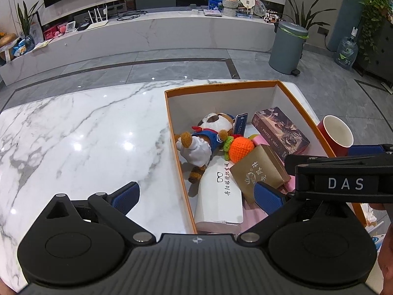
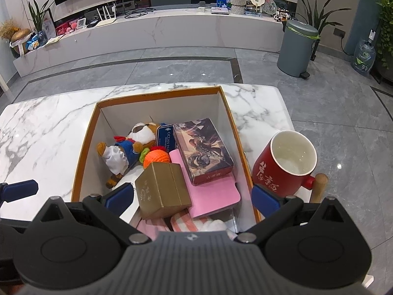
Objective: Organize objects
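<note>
My left claw [image 1: 196,198] hovers spread wide over the near end of the cardboard box [image 2: 87,132] on the marble tabletop [image 1: 81,132]; my right claw [image 2: 192,196] hangs likewise parted, empty. Right of the box stands a glossy red mug [image 2: 286,166], its wooden handle half hidden. Inside lie a plush dog [image 2: 127,148], a gold carton [image 2: 162,189] and a pink notebook [image 2: 213,194], partly buried.

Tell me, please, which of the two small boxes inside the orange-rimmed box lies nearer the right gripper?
The gold box, sitting just ahead of the right gripper. The dark photo card box lies farther back, toward the far wall.
</note>
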